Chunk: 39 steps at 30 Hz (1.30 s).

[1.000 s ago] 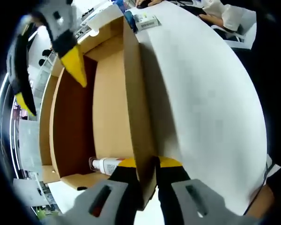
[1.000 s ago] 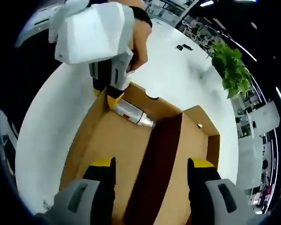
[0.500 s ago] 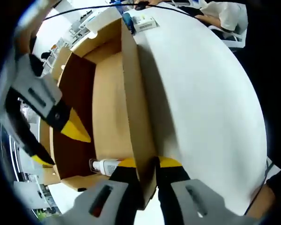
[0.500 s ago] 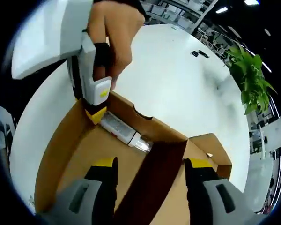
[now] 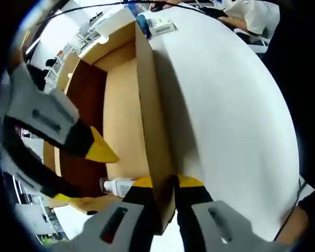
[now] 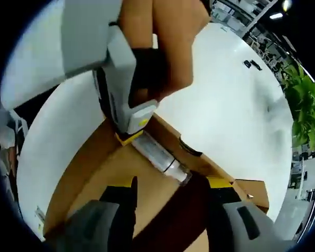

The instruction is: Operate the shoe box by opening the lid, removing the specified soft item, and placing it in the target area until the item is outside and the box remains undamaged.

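An open cardboard shoe box [image 5: 126,105] lies on a white table [image 5: 231,105]. My left gripper [image 5: 164,182] is shut on the box's near side wall [image 5: 152,126], one jaw inside and one outside. A white tube [image 5: 118,185] lies on the box floor at that end. My right gripper [image 5: 86,173] reaches in from the left, open, its yellow tips just above the tube. In the right gripper view, my right gripper [image 6: 170,186] stands open over the box [image 6: 94,168], with the tube [image 6: 160,157] just ahead. There a hand holds the left gripper [image 6: 127,137] at the wall.
A dark brown panel [image 5: 86,100] lines the box's far side. A label card [image 5: 163,24] lies past the box's far end. A person in a white sleeve [image 5: 252,16] sits at the table's edge. A green plant [image 6: 304,100] and small dark items [image 6: 250,64] are farther off.
My right gripper has come down into the box and closer to the white tube, still open. The left gripper keeps the same hold on the wall.
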Available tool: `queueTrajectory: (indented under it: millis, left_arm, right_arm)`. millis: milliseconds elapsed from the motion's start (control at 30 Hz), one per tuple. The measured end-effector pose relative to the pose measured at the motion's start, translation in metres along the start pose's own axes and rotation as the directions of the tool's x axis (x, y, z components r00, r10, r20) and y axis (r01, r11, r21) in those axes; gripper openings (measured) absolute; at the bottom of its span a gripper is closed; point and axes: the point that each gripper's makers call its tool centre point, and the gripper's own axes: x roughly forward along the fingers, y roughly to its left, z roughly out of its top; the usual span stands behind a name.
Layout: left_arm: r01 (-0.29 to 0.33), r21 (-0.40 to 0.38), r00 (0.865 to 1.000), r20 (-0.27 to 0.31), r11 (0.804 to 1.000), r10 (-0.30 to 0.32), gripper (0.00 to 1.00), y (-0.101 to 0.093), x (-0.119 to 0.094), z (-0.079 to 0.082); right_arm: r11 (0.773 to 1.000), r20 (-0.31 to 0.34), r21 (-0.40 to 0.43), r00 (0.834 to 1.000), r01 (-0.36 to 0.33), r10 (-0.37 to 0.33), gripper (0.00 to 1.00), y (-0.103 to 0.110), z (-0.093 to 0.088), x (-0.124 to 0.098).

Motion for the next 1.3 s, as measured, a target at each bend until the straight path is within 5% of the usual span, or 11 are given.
queueTrajectory:
  millis: [367, 433, 500, 633, 800, 867, 1000, 1167, 1233, 1300]
  left_arm:
    - [0.001, -0.003, 1.000, -0.002, 1.000, -0.001, 0.10, 0.001, 0.001, -0.001]
    - [0.001, -0.002, 1.000, -0.002, 1.000, -0.001, 0.10, 0.001, 0.001, -0.001]
    - [0.002, -0.002, 1.000, 0.001, 1.000, -0.002, 0.10, 0.001, 0.000, -0.001]
    - [0.000, -0.001, 1.000, -0.003, 1.000, 0.000, 0.10, 0.001, 0.000, -0.001]
    - [-0.002, 0.002, 1.000, -0.009, 1.000, 0.002, 0.10, 0.000, 0.000, -0.002]
    - [-0.002, 0.002, 1.000, -0.009, 1.000, 0.002, 0.10, 0.000, 0.000, -0.002]
    - [-0.002, 0.002, 1.000, -0.009, 1.000, 0.002, 0.10, 0.000, 0.000, -0.002]
    - [-0.003, 0.005, 1.000, -0.007, 1.000, 0.003, 0.11, 0.000, 0.000, -0.001]
    - [0.001, 0.004, 1.000, 0.001, 1.000, -0.001, 0.12, -0.001, -0.001, -0.001]
    - [0.008, -0.001, 1.000, 0.015, 1.000, -0.008, 0.12, -0.001, -0.001, 0.000]
  right_arm:
    - [0.994, 0.003, 0.041, 0.995, -0.097, 0.097, 0.42, -0.003, -0.016, 0.035]
    - [0.981, -0.016, 0.178, 0.996, -0.082, 0.086, 0.42, -0.002, -0.026, 0.036]
    - [0.963, -0.066, 0.234, 0.986, -0.136, 0.155, 0.41, 0.015, -0.042, 0.032]
    - [0.987, -0.051, 0.089, 0.989, -0.137, 0.142, 0.38, 0.012, -0.046, 0.033]
    - [0.987, -0.043, 0.105, 0.991, -0.123, 0.128, 0.41, 0.004, -0.040, 0.030]
    - [0.994, -0.024, 0.024, 0.994, -0.104, 0.104, 0.40, -0.004, -0.035, 0.026]
    - [0.993, 0.016, 0.037, 0.993, -0.116, 0.116, 0.40, -0.007, -0.022, 0.034]
    - [0.995, -0.008, 0.023, 0.995, -0.097, 0.098, 0.28, -0.014, -0.026, 0.033]
    - [0.986, 0.027, 0.071, 0.989, -0.150, 0.148, 0.26, -0.002, -0.021, 0.032]
    - [0.982, -0.013, 0.070, 0.984, -0.178, 0.180, 0.25, 0.008, -0.028, 0.029]
